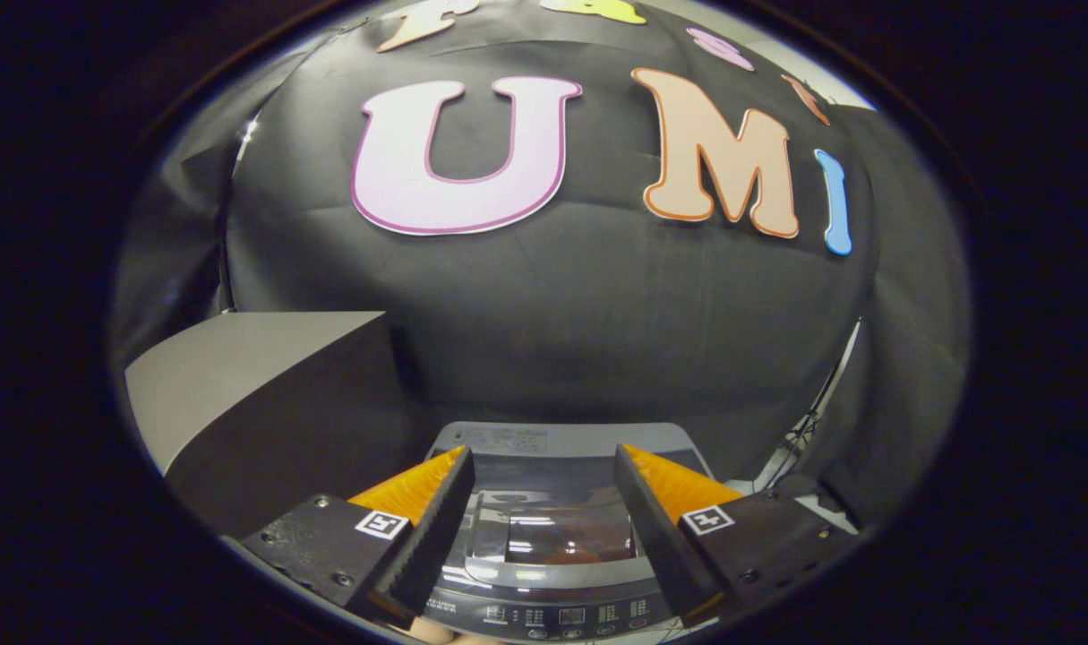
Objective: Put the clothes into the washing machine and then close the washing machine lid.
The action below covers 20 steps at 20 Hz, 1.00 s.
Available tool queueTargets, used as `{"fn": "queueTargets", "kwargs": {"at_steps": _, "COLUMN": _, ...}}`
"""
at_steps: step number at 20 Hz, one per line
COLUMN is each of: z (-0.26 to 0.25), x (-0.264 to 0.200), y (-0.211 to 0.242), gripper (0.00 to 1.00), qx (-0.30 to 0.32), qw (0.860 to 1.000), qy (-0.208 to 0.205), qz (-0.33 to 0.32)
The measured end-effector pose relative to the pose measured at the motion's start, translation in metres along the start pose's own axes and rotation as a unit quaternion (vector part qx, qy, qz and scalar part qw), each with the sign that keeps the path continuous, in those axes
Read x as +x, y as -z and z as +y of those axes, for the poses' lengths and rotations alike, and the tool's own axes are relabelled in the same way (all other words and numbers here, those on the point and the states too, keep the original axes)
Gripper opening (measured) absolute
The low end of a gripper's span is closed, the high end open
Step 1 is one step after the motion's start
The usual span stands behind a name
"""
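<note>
The gripper (544,466) hangs above the washing machine (557,537) with its two fingers (423,528) spread wide apart and nothing between them; no cloth hangs from either pad. Just below and between the fingers lies the machine's control panel (566,616), nearest to the camera, with its row of small buttons and a display. Beyond the panel is the lid (561,528), which lies flat on top of the machine and looks closed; it has a dark see-through window, and through that window something reddish-orange (566,546) shows faintly inside, which may be the clothes, though the glare on the glass makes this hard to tell. Farther on is the grey back edge of the machine with a label on it. To the left and beyond stands a grey box-like block (248,394), and behind everything hangs the black cloth wall of the booth.

Judging from this, the task seems at or very near its end: the clothes appear to be in the drum, the lid appears down, and the empty gripper has little left to do but draw away, unless the lid is not fully seated, which cannot be told from here
</note>
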State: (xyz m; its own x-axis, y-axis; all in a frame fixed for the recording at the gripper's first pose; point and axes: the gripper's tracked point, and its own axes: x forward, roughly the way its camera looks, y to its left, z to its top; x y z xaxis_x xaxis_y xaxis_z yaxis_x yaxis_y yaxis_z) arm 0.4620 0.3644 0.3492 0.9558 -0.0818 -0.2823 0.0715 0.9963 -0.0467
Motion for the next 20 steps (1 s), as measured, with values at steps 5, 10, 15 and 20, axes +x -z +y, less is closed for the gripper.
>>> {"fn": "queueTargets", "kwargs": {"at_steps": 5, "z": -0.002, "x": 0.0, "y": -0.006, "gripper": 0.95, "qx": 0.003, "qw": 0.999, "qy": -0.003, "qz": -0.032}}
{"fn": "queueTargets", "kwargs": {"at_steps": 10, "z": -0.007, "x": -0.003, "y": -0.015, "gripper": 0.95, "qx": 0.001, "qw": 0.997, "qy": -0.004, "qz": -0.077}}
{"fn": "queueTargets", "kwargs": {"at_steps": 15, "z": -0.02, "x": -0.006, "y": -0.02, "gripper": 0.95, "qx": 0.003, "qw": 0.994, "qy": 0.001, "qz": -0.107}}
{"fn": "queueTargets", "kwargs": {"at_steps": 20, "z": -0.027, "x": -0.015, "y": -0.015, "gripper": 0.95, "qx": 0.028, "qw": 0.992, "qy": 0.011, "qz": -0.123}}
